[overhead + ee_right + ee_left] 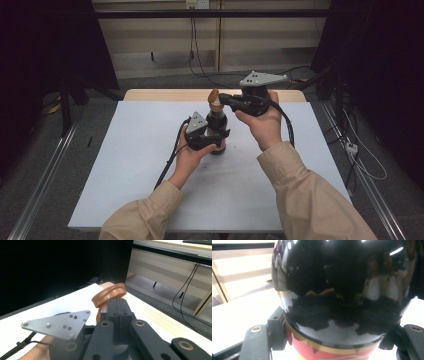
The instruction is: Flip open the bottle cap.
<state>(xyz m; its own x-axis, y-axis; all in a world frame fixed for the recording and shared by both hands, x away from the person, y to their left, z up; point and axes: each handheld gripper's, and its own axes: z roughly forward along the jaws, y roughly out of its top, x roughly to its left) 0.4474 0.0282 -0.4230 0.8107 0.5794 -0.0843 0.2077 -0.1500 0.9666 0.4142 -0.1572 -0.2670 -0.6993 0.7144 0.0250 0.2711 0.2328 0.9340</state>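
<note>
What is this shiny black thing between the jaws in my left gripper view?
Observer: A dark bottle, standing upright on the white table.
Operator: Is anything at its top?
Observer: Yes, a brown cap, tilted, just over the neck.
Operator: What holds it there?
Observer: The right gripper, shut on the cap's edge. Whether the cap is free of the bottle I cannot tell.
</note>
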